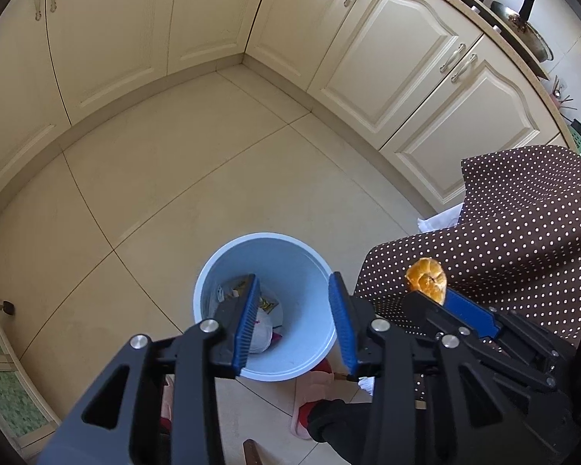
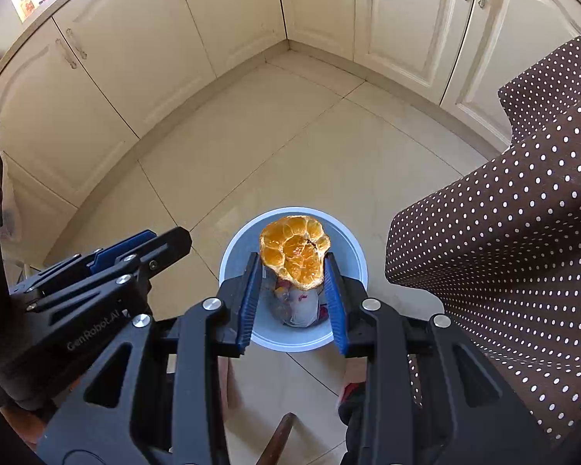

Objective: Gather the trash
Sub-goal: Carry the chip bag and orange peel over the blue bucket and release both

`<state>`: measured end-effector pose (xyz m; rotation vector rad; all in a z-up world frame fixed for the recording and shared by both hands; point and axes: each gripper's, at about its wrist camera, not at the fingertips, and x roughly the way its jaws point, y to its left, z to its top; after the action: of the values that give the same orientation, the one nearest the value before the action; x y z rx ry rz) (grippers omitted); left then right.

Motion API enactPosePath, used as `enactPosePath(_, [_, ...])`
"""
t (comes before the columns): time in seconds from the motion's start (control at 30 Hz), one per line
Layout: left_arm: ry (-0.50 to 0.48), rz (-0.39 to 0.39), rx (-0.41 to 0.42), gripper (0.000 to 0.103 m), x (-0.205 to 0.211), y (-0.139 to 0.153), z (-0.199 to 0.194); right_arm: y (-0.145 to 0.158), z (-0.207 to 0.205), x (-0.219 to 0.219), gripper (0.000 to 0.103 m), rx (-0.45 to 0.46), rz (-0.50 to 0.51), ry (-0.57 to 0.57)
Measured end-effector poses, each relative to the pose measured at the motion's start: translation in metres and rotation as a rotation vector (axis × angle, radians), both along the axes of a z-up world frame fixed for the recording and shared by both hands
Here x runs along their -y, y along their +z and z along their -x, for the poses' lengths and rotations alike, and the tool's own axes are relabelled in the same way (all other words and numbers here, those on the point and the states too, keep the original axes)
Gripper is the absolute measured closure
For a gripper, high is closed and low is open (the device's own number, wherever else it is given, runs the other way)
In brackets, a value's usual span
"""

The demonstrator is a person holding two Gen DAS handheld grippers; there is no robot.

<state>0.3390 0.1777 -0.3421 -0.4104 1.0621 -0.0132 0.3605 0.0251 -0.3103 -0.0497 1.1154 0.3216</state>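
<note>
With the orange peel (image 2: 294, 251) pinched in the right gripper (image 2: 293, 267) above the pale blue bin (image 2: 358, 250) (left gripper (image 1: 294, 290) parted, empty), centre it, then release.

Our left gripper (image 1: 294, 310) low in frame, jaws parted and empty, our right gripper (image 2: 292, 290) lower centre, pads clamped.

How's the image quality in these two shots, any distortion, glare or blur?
Left wrist view: strong fisheye bending of the cabinets, dark corners, soft daylight, bin sharp. Right wrist view: same curvature, the orange peel crisp and brightly lit, some glare at the top-left counter.
</note>
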Motion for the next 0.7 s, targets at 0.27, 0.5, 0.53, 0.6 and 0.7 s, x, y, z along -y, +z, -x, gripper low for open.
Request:
enactPosePath(0.27, [0.014,-0.019,-0.003,0.064,-0.004,0.000,0.001,0.003,-0.003,0.005,0.070,0.018,-0.001,-0.008])
enactPosePath(0.5, [0.017,-0.041,0.002,0.062,-0.004,0.002,0.002,0.004,-0.007,0.008,0.069,0.037,-0.009,-0.023])
enactPosePath(0.53, [0.017,-0.042,0.003,0.062,-0.005,0.002,0.002,0.004,-0.007,0.008,0.068,0.040,-0.010,-0.025])
enactPosePath(0.6, [0.017,-0.044,0.005,0.061,-0.004,0.002,0.003,0.005,-0.008,0.010,0.059,0.046,-0.009,-0.029])
enactPosePath(0.7, [0.018,-0.048,0.008,0.061,-0.005,0.003,0.004,0.007,-0.008,0.012,0.058,0.060,-0.002,-0.027])
